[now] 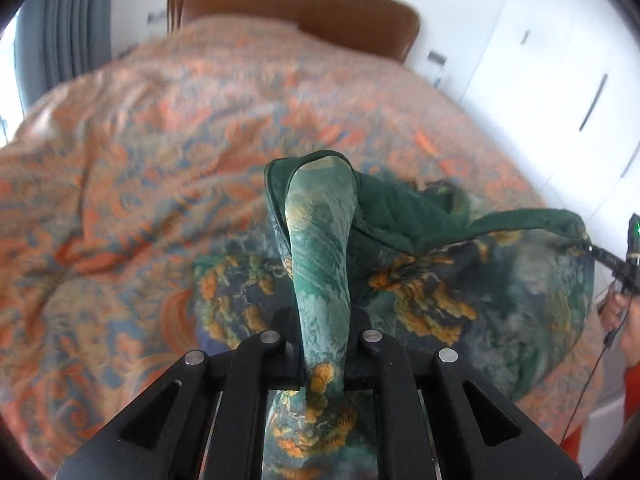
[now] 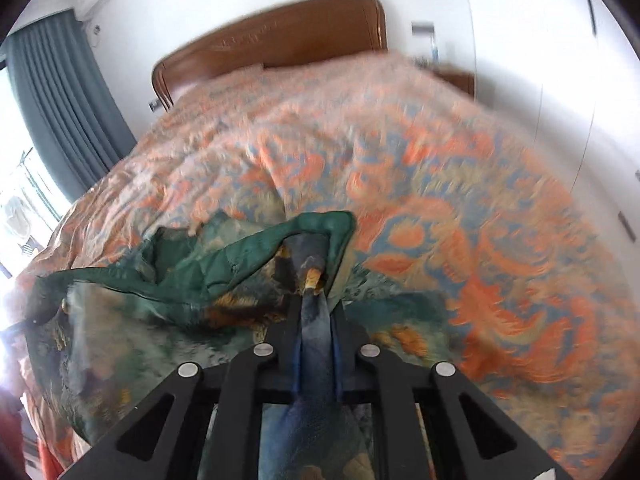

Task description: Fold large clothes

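A: Start at your left gripper (image 1: 325, 320). What's in it?

B: Your jaws are pinched on a bunched fold of the green garment (image 1: 320, 240). The cloth runs up between the fingers (image 1: 280, 322) and drapes forward past them. The actual pad contact is buried under fabric, so you can't see it.

A: And the right gripper (image 2: 316, 312)?

B: Same story. It's clamped on another fold of the garment (image 2: 224, 264), a bluish, orange-flecked strip squeezed between the fingers (image 2: 348, 320). In the left wrist view your right gripper (image 1: 600, 254) sits at the far right edge, cut off by the frame, gripping the garment's dark green hem.

A: Hard spots?

B: Both views are motion-blurred. The garment's shape is hard to read; it may be a quilted jacket or robe, green lining out, but I can't tell. In the right wrist view the left edge is washed out by window glare, and the left gripper there is only a dim shape.

A: Surroundings?

B: Orange-patterned bedspread (image 1: 140, 160) under everything, wooden headboard (image 1: 296, 4) beyond, grey curtain (image 2: 60, 92) by the window, white wardrobe doors (image 1: 560, 80) to the right.

A: Where's the garment?

B: Stretched between your two grippers, the hem taut, the rest sagging onto the bedspread just ahead of the fingers.
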Available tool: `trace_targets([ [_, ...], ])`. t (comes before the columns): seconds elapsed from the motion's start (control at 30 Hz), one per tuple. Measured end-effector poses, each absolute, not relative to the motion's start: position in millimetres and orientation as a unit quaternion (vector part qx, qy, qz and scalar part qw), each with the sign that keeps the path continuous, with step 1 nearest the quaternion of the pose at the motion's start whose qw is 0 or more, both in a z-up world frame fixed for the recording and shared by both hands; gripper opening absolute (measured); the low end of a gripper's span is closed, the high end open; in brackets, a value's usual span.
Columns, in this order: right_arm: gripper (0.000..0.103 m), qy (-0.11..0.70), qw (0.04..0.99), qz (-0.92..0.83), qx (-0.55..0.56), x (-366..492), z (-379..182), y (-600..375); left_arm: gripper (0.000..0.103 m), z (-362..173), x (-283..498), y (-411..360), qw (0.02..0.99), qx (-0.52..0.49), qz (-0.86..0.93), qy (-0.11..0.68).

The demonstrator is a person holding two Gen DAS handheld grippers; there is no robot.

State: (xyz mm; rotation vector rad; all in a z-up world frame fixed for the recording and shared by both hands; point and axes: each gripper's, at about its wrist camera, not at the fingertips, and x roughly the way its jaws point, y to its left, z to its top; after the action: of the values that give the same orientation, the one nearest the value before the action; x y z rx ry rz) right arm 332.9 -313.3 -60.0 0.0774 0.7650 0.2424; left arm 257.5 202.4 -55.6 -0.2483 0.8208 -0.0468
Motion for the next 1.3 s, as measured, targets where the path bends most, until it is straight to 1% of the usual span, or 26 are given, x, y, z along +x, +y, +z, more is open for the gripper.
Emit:
trace_targets([
  [0.07, 0.011, 0.350, 0.929, 0.115, 0.025, 317.5, -41.2, -314.7, 0.008, -34.6, 251.7, 196.8, 0.921, -0.105, -0.014, 0.375],
  [0.23, 0.011, 0.298, 0.951, 0.077, 0.010, 316.4, 1.5, -300.2, 0.008, 8.0, 277.2, 187.8, 0.945, -0.082, 0.016, 0.317],
  [0.33, 0.011, 0.265, 0.963, 0.049, 0.030, 330.7, 25.9, -294.0, 0.008, 21.5, 298.2, 187.7, 0.953, -0.083, 0.036, 0.291],
  [0.4, 0.011, 0.251, 0.967, 0.029, 0.037, 347.4, 36.1, -290.1, 0.008, 20.9, 316.5, 187.5, 0.954, -0.083, 0.050, 0.283],
  [0.47, 0.011, 0.250, 0.967, 0.018, 0.041, 362.4, 35.7, -288.9, 0.008, 9.5, 335.0, 187.0, 0.954, -0.078, 0.064, 0.281],
  [0.53, 0.011, 0.256, 0.966, 0.005, 0.036, 384.4, 22.6, -285.6, 0.009, -19.4, 356.1, 185.5, 0.950, -0.058, 0.084, 0.296],
  [0.6, 0.011, 0.271, 0.962, -0.007, 0.027, 403.1, -1.7, -282.7, 0.009, -56.4, 371.4, 189.2, 0.938, -0.050, 0.098, 0.329],
  [0.63, 0.011, 0.283, 0.959, -0.012, 0.025, 412.9, -16.7, -281.1, 0.010, -83.1, 378.8, 192.5, 0.928, -0.055, 0.103, 0.354],
  [0.67, 0.011, 0.302, 0.953, -0.017, 0.022, 422.9, -37.6, -280.8, 0.013, -112.5, 384.2, 197.9, 0.918, -0.059, 0.107, 0.378],
  [0.7, 0.011, 0.319, 0.947, -0.019, 0.018, 429.7, -60.1, -280.8, 0.015, -127.6, 385.4, 201.1, 0.913, -0.062, 0.110, 0.388],
  [0.73, 0.011, 0.338, 0.941, -0.022, 0.008, 436.3, -81.9, -279.9, 0.020, -150.9, 383.8, 208.4, 0.907, -0.077, 0.111, 0.399],
  [0.77, 0.011, 0.355, 0.935, -0.024, 0.002, 440.8, -105.3, -280.3, 0.029, -164.0, 381.2, 215.4, 0.904, -0.097, 0.109, 0.402],
  [0.8, 0.011, 0.365, 0.931, -0.019, 0.009, 443.0, -122.0, -282.3, 0.034, -176.4, 375.0, 228.4, 0.901, -0.142, 0.105, 0.396],
  [0.83, 0.011, 0.378, 0.925, -0.008, 0.022, 445.4, -140.5, -284.9, 0.043, -179.0, 370.7, 234.0, 0.900, -0.166, 0.103, 0.389],
  [0.87, 0.012, 0.384, 0.923, -0.004, 0.029, 447.0, -150.2, -287.2, 0.047, -180.2, 368.1, 239.0, 0.900, -0.182, 0.100, 0.383],
  [0.9, 0.015, 0.386, 0.922, -0.002, 0.041, 447.9, -161.0, -290.3, 0.049, -182.6, 366.8, 244.9, 0.900, -0.194, 0.093, 0.379],
  [0.97, 0.017, 0.385, 0.921, 0.005, 0.063, 450.1, -173.2, -295.8, 0.056, -184.6, 364.6, 244.7, 0.900, -0.199, 0.088, 0.377],
  [1.03, 0.020, 0.383, 0.920, 0.014, 0.080, 452.5, -180.0, -299.4, 0.060, -188.8, 363.9, 244.3, 0.902, -0.197, 0.091, 0.374],
  [1.17, 0.020, 0.375, 0.921, 0.025, 0.099, 453.3, -189.3, -302.6, 0.066, -193.5, 367.1, 236.6, 0.905, -0.184, 0.102, 0.370],
  [1.3, 0.019, 0.371, 0.921, 0.033, 0.114, 455.0, -192.4, -307.9, 0.070, -194.1, 369.4, 243.1, 0.900, -0.208, 0.095, 0.370],
])
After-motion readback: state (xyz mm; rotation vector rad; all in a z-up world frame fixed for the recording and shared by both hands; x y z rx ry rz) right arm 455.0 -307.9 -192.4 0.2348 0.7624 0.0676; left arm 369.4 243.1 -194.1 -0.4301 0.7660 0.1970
